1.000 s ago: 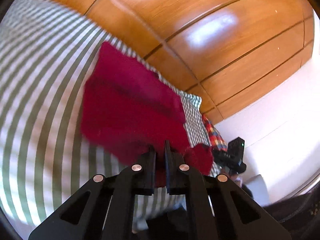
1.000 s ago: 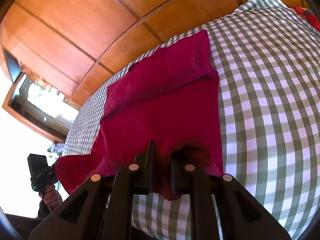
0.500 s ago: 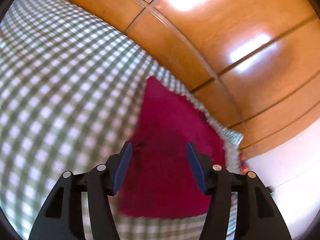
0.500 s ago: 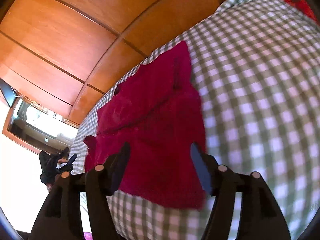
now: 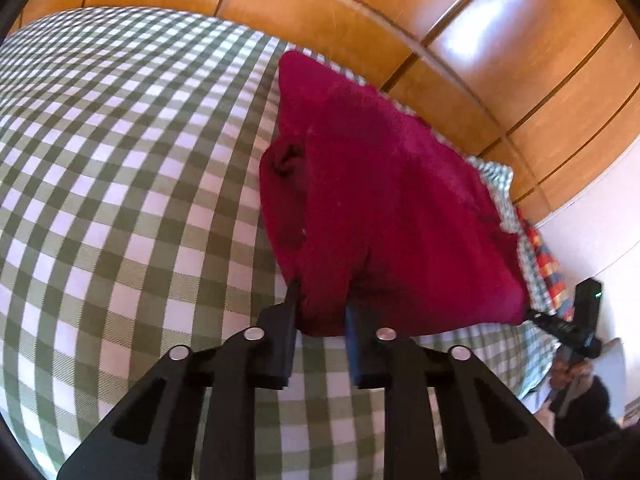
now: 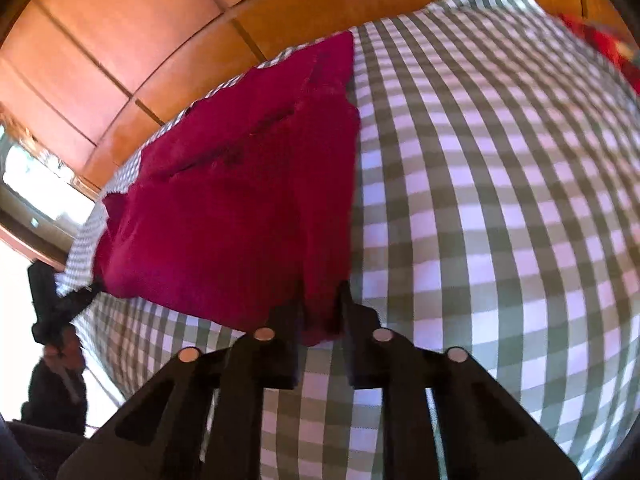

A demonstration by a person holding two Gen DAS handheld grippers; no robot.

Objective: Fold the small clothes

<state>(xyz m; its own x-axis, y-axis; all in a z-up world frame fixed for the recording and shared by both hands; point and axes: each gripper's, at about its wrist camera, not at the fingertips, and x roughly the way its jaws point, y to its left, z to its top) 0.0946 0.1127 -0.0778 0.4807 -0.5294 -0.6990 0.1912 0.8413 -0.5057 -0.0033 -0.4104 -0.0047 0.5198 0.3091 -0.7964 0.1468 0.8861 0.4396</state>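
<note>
Left wrist view: left gripper (image 5: 322, 304) pinching near-left corner of red garment (image 5: 384, 208), folded on checked cloth (image 5: 120, 168).

Right wrist view: right gripper (image 6: 320, 312) pinching near-right corner of same garment (image 6: 240, 208); wooden panels (image 6: 120, 32) beyond.

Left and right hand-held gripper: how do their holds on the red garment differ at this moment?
The left hand-held gripper pinches the red garment at the near corner on its left side; the right hand-held gripper pinches the near corner on its right side. Beyond the left one, cloth bunches into a rounded fold; beyond the right one, it lies flatter, with a straight edge. Both have jaws narrowed on the near hem, over the checked cloth.
</note>
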